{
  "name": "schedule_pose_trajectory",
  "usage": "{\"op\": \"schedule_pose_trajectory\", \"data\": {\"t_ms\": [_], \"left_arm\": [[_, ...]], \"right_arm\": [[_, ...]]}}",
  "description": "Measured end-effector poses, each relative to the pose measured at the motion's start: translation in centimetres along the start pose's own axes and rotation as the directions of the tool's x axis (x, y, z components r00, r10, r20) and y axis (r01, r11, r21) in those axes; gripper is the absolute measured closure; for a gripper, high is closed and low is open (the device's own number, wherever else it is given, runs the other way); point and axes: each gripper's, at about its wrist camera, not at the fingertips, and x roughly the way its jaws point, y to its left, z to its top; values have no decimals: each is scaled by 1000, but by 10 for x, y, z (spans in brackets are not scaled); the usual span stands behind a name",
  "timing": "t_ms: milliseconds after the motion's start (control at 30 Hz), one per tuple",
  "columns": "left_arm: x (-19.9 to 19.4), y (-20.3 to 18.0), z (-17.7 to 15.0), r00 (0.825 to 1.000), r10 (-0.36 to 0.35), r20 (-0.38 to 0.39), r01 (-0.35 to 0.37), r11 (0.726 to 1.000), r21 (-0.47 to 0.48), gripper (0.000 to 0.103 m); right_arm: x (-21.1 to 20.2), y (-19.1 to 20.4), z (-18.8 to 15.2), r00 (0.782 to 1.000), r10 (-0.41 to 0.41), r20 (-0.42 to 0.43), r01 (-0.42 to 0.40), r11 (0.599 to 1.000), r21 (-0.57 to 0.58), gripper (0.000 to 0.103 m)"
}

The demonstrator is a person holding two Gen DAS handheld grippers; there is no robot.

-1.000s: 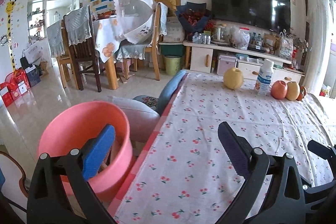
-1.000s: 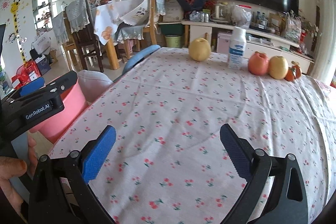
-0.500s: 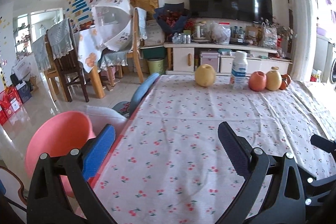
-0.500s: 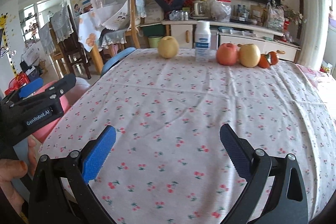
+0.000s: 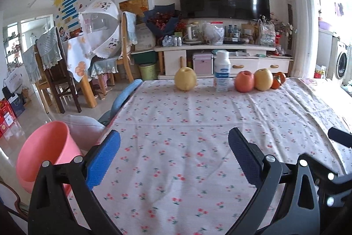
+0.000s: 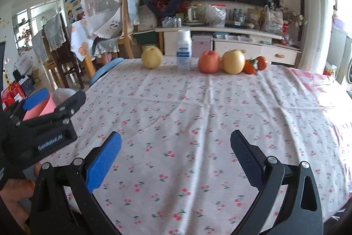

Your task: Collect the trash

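On the counter (image 5: 198,136) stand one white bottle (image 5: 222,72), two yellow pears, one to its left (image 5: 185,78) and one to its right (image 5: 263,79), one red apple (image 5: 244,81), and two small orange fruits (image 6: 255,65) at the end of the row. One pink bucket (image 5: 44,151) sits beside the counter edge. Two hand-held grippers are in view, the left (image 5: 173,160) and the right (image 6: 176,160), each with two fingers spread apart.

Bright daylight, right-side window glare, fisheye-warped edges
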Motion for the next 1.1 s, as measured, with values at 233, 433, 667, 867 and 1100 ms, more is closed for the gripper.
{"op": "schedule_pose_trajectory", "data": {"t_ms": [233,433,667,867,1100], "left_arm": [[-22,-29,6,999,-46,12,46,999,29,4],[-37,-46,9,982,-174,-67,173,985,-24,4],[-79,-61,11,985,-173,4,173,984,37,4],[-117,-60,19,982,-162,101,158,986,49,4],[-142,-57,26,974,-155,167,144,986,80,4]], "right_arm": [[-32,-35,3,993,-92,73,87,994,62,5],[-66,-57,0,983,-149,112,136,984,114,5],[-108,-61,-9,957,-237,166,221,969,110,5],[-136,-49,-13,942,-257,215,245,966,84,5],[-159,-33,-12,922,-276,272,271,961,58,5]]}}
